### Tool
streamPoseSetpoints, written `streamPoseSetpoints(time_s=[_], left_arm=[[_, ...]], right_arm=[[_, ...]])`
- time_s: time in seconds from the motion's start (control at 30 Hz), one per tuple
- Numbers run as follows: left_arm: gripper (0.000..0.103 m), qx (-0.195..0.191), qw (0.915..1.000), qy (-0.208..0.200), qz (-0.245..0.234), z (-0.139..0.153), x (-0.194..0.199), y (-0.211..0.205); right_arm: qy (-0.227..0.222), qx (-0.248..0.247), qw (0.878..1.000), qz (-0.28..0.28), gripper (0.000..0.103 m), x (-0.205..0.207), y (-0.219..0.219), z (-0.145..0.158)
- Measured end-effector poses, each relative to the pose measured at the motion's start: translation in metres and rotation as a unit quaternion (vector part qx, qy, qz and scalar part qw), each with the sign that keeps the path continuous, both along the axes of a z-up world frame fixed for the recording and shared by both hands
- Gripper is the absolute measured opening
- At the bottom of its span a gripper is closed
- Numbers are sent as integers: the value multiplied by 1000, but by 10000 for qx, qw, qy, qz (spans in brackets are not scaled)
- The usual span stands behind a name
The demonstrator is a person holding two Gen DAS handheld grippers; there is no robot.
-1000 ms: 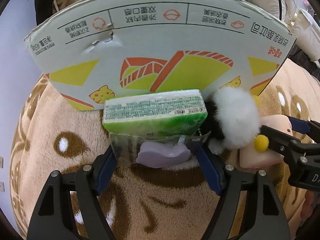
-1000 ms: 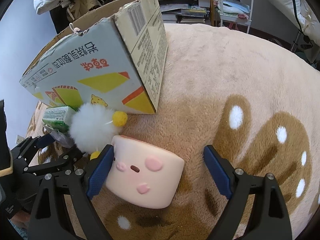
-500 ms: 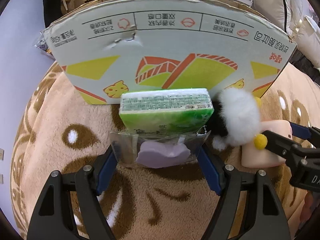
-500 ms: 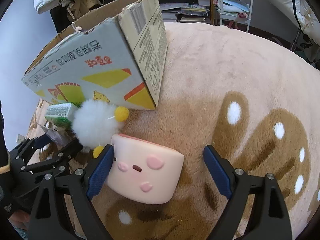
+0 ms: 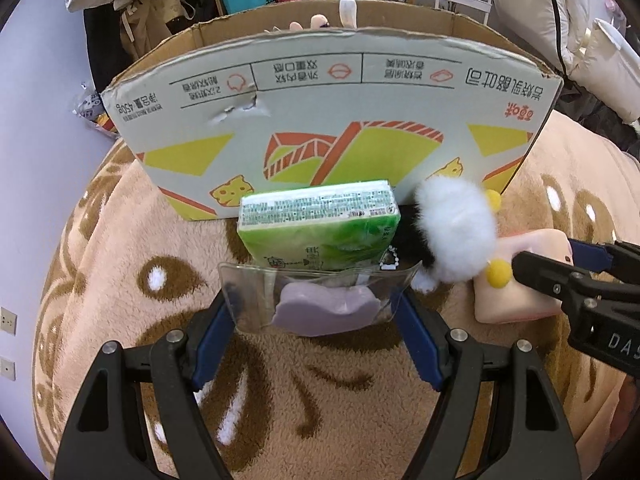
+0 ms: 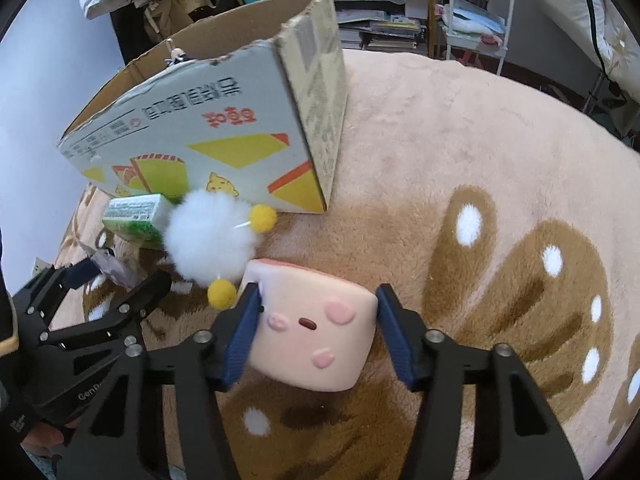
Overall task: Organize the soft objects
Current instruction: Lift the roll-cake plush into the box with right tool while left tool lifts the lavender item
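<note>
My right gripper (image 6: 318, 322) is shut on a pink squishy cube with a pig face (image 6: 312, 336), resting on the plush rug; the cube also shows in the left wrist view (image 5: 520, 300). My left gripper (image 5: 320, 312) holds a clear pouch with a lilac soft piece inside (image 5: 324, 304) between its blue pads. Beyond the pouch lies a green tissue pack (image 5: 320, 224). A white pompom with yellow balls (image 5: 456, 232) sits between the pack and the cube, also in the right wrist view (image 6: 212, 240). An open cardboard box (image 5: 328, 116) stands behind them.
A tan plush rug with brown and white patterns (image 6: 480, 184) covers the floor. Behind the box are hanging clothes (image 5: 120, 0), shelves and a white cart (image 6: 476, 4). A wall (image 5: 36, 140) lies to the left.
My right gripper has closed its pads onto the pink cube. The left gripper has pulled back and risen a little, so the box's open top shows.
</note>
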State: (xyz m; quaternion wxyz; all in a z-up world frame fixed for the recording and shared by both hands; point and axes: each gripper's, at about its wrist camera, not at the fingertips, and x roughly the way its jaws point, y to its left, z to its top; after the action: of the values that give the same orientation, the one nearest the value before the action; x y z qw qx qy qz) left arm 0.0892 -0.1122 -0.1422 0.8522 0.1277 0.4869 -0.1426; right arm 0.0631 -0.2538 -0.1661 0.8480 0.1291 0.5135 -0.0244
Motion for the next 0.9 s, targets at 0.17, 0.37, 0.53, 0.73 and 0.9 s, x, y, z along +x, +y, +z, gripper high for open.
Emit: streamPoseSetpoints(time_s=[0.17,0.37,0.53,0.73,0.9], left_arm=[[76,-15,10000,-5,75,5,-2,6],[76,53,10000,-84,0,7,-2,16],[76,-7,9995,-304,17,22,-11,19],[76,-82,9985,-546,46,45,-22,26],[76,-132,9960,-873,155,66,-33,35]], right_arm=[[-170,-147,9997,77,48,-9,9,11],[-374,-378,9986,24,48,-19,12,25],[-437,-673,9968,-24,47,-28,18,35],[-682,-688,9953,-32,47,-34,17,49],[-1045,-767,9916,25,46,-39,20,63]])
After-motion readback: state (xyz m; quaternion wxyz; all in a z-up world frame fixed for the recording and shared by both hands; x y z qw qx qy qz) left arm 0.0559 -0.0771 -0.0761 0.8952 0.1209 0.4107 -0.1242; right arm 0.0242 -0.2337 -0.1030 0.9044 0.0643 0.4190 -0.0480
